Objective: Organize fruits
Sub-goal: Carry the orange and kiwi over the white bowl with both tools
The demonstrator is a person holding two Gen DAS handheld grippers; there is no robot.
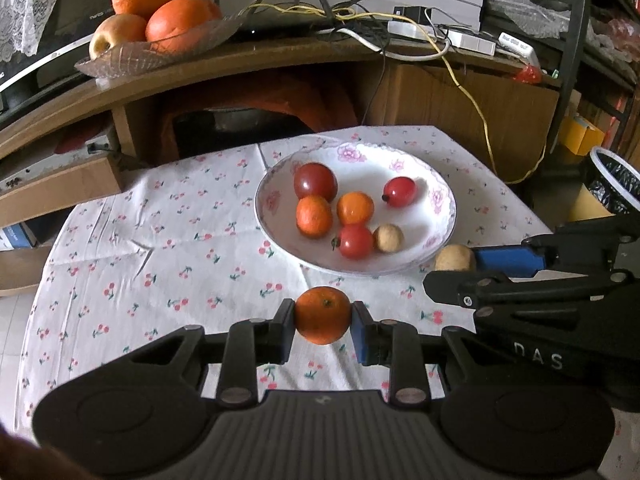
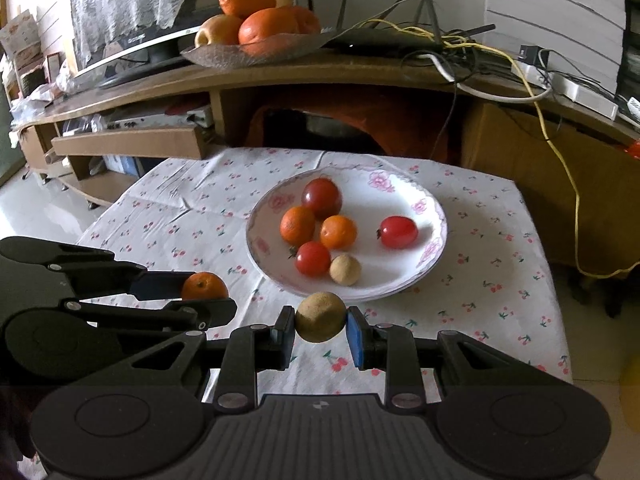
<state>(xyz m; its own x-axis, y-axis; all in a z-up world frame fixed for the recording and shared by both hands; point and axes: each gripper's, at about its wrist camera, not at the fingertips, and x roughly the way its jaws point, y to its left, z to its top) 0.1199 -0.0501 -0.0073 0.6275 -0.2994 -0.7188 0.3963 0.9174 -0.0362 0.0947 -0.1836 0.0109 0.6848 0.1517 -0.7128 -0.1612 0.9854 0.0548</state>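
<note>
Cherry-print tablecloth (image 1: 160, 248); plate (image 1: 416, 264) at 12 o'clock. Left gripper (image 1: 322, 322) clamps small orange (image 1: 322, 314); right gripper (image 2: 320, 326) clamps tan fruit (image 2: 320, 316).

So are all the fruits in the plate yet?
Almost. Six small fruits already lie in the flowered plate. The left gripper holds a small orange, and the right gripper holds a tan round fruit, both short of the rim. Those two remain.
</note>
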